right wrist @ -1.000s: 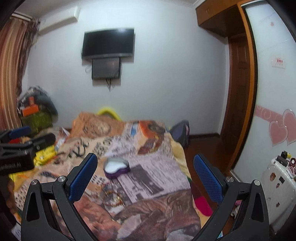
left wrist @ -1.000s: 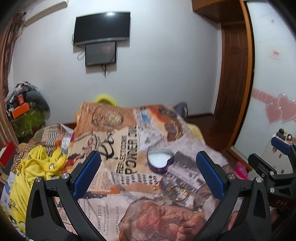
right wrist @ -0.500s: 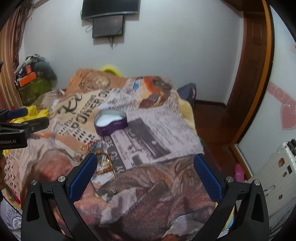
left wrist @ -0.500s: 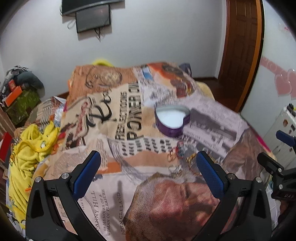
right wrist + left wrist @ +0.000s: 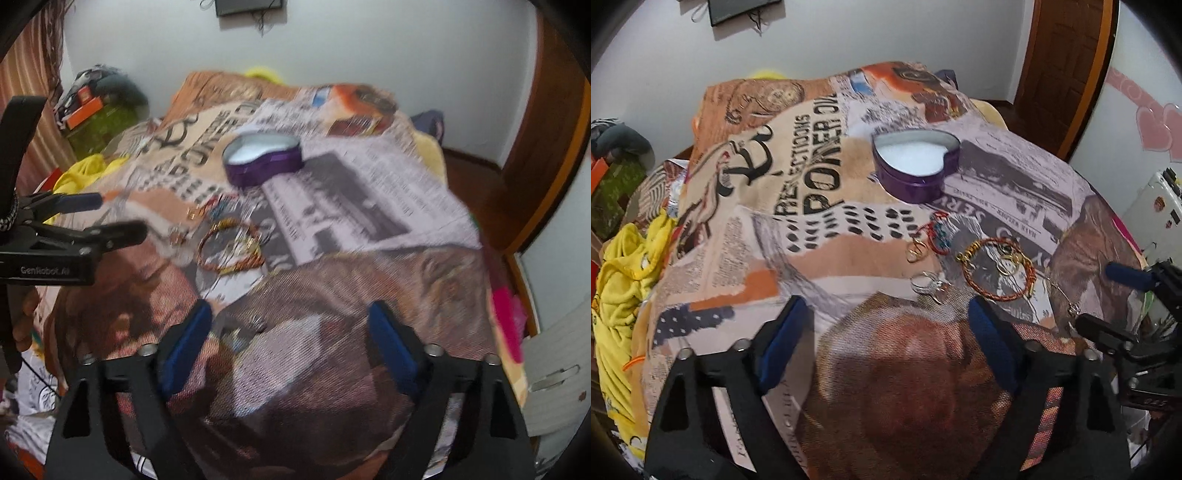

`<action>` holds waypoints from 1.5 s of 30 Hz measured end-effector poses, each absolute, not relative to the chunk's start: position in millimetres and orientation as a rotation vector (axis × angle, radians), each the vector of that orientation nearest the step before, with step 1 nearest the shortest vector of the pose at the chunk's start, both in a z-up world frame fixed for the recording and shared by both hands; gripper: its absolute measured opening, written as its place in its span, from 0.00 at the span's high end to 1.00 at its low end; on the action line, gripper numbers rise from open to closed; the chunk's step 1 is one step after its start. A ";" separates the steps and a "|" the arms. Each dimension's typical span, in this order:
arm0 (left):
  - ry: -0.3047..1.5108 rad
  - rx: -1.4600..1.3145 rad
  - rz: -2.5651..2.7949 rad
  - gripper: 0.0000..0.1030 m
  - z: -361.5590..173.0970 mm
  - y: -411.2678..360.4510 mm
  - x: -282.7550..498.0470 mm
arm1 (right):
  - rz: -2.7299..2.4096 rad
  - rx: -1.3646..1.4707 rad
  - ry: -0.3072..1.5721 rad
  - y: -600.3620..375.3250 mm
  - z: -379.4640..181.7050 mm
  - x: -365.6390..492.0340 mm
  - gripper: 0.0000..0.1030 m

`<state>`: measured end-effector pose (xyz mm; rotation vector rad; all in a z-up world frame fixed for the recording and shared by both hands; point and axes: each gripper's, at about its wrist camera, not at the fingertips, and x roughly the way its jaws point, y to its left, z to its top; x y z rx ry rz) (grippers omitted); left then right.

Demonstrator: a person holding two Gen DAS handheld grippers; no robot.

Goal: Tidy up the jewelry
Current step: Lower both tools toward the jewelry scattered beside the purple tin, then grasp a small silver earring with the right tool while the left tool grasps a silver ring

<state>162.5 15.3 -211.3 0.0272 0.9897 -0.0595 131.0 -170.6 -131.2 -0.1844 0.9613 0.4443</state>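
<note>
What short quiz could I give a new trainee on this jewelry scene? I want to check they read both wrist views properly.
1. True or false: the heart-shaped purple box already has its lid off.
2. Which lies nearest the left gripper: A) silver ring, B) the box, C) yellow cloth?
3. What is the right gripper holding?

Key: 1 true. 2 A. 3 nothing; its jaws stand open above the printed blanket.
</note>
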 end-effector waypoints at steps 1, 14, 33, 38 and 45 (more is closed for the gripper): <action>0.993 0.024 -0.066 0.19 -212.5 14.9 162.9 | 0.456 -0.187 0.978 -169.0 -134.8 131.3 0.38; 0.988 0.043 -0.147 0.52 -215.4 3.1 165.8 | 0.501 -0.195 1.022 -162.3 -148.4 134.9 0.90; 1.033 -0.017 -0.212 0.84 -234.4 0.1 185.3 | 0.463 -0.149 0.969 -168.1 -132.9 152.6 0.91; 1.029 -0.039 -0.206 0.91 -232.1 4.8 184.0 | 0.452 -0.140 0.955 -171.1 -127.8 155.7 0.91; 0.991 -0.052 -0.192 1.00 -220.3 11.4 177.1 | 0.447 -0.140 0.910 -167.9 -112.7 157.1 0.91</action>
